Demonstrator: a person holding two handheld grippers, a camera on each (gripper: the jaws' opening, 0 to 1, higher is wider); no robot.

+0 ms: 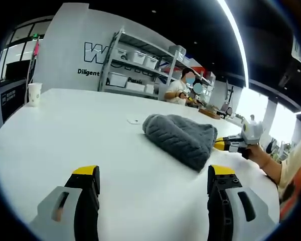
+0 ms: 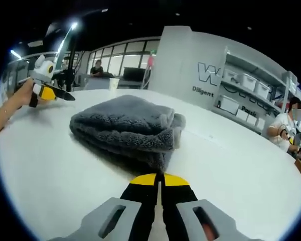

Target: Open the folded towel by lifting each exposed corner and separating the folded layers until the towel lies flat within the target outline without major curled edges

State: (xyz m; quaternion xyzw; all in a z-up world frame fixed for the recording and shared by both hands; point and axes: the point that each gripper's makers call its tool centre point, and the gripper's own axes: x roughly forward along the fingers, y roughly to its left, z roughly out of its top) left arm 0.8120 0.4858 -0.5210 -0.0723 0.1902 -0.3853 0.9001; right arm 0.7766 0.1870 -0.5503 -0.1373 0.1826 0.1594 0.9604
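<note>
While the grey towel (image 2: 128, 129) is folded in a thick bundle, it is seen lying on the white table (image 2: 241, 170), near the middle, with nothing on top of it. In the right gripper view the folded layers are stacked at the near end, and a loose corner is turned up at the right side. No outline is seen on the table.

The right gripper (image 2: 159, 182) is held just in front of the towel, and its yellow-tipped jaws are pressed together with nothing between them. The left gripper (image 1: 154, 174) is held well back from the towel, and its jaws are spread wide with nothing held.

To do this step well, only the top layer should be pinched at the loose corner, so the layers below are left flat. The corner should be lifted slowly and pulled away from the fold.

In the left gripper view a paper cup (image 1: 34, 93) is shown at the far edge, and the right gripper is seen beside the towel. In the right gripper view the edges of the layers are shown up close, and the left gripper is seen far off.
</note>
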